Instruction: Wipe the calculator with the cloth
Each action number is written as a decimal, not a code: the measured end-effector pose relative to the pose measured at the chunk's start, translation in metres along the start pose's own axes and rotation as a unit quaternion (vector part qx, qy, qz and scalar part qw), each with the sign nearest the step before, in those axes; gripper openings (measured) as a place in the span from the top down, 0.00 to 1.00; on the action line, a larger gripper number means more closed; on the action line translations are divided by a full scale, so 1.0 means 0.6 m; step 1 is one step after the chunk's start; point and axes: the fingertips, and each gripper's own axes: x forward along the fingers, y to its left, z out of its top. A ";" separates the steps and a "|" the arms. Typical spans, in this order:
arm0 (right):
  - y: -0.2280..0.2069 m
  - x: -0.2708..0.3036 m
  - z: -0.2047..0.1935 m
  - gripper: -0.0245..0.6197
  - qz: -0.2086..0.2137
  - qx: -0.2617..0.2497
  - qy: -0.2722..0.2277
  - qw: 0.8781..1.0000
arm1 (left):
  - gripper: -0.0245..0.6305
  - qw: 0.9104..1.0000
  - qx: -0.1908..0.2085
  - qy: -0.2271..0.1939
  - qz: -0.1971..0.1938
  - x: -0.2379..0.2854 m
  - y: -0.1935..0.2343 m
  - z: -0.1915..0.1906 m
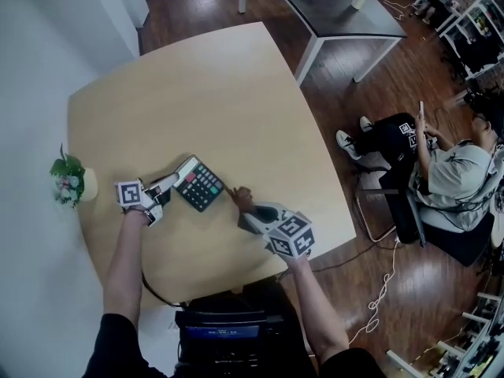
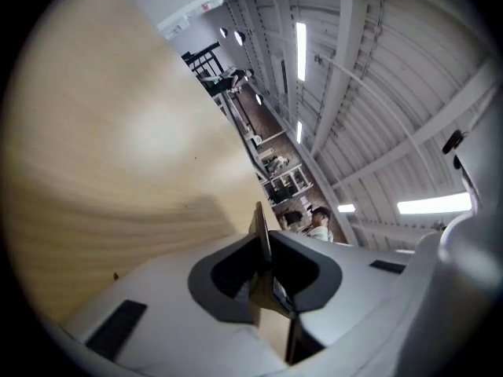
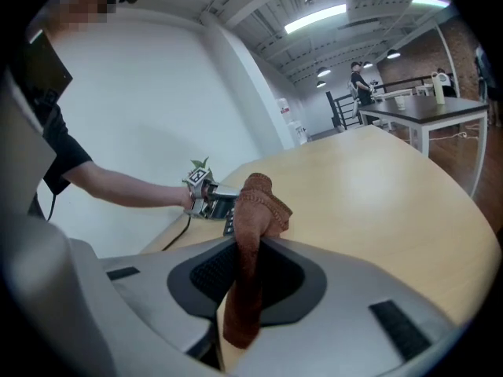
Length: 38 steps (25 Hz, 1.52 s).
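A black-keyed calculator is raised at a tilt over the near left part of the light wooden table. My left gripper is shut on the calculator's left end. In the left gripper view the calculator shows edge-on as a thin slab pinched in the left gripper. My right gripper is just right of the calculator, shut on a brown cloth. In the right gripper view the cloth stands up out of the right gripper, and its bunched top hides part of the calculator.
A small potted plant stands at the table's left edge. A seated person is off to the right, beyond the table. A dark table stands at the back. A white cable lies on the floor.
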 end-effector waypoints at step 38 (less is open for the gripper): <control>0.229 -0.035 0.376 0.86 0.298 -0.169 -0.156 0.926 | 0.90 0.950 -0.048 -0.179 -0.250 -0.146 -0.380 -0.042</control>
